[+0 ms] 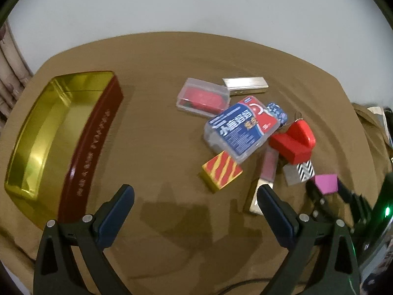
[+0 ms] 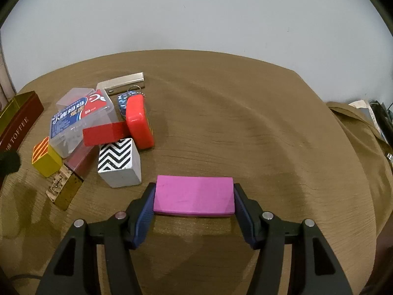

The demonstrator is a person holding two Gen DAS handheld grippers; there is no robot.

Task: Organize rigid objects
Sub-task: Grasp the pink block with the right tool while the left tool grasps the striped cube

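Observation:
My right gripper (image 2: 194,196) is shut on a pink block (image 2: 194,196), held just above the brown cloth; it also shows in the left wrist view (image 1: 325,183). My left gripper (image 1: 196,194) is open and empty above the cloth. An open gold-lined red tin (image 1: 49,132) lies to its left. A pile sits ahead: a blue-labelled clear box (image 1: 242,127), a clear case with red contents (image 1: 203,97), a silver case (image 1: 245,85), a red block (image 1: 294,142), a yellow striped block (image 1: 221,173) and a zigzag cube (image 2: 119,162).
The table is covered by a brown cloth (image 2: 245,123) against a white wall. A pink tube with a gold cap (image 1: 264,179) lies by my left gripper's right finger. A blue keychain (image 2: 122,100) sits behind the red block. Clutter lies off the table's right edge (image 2: 375,118).

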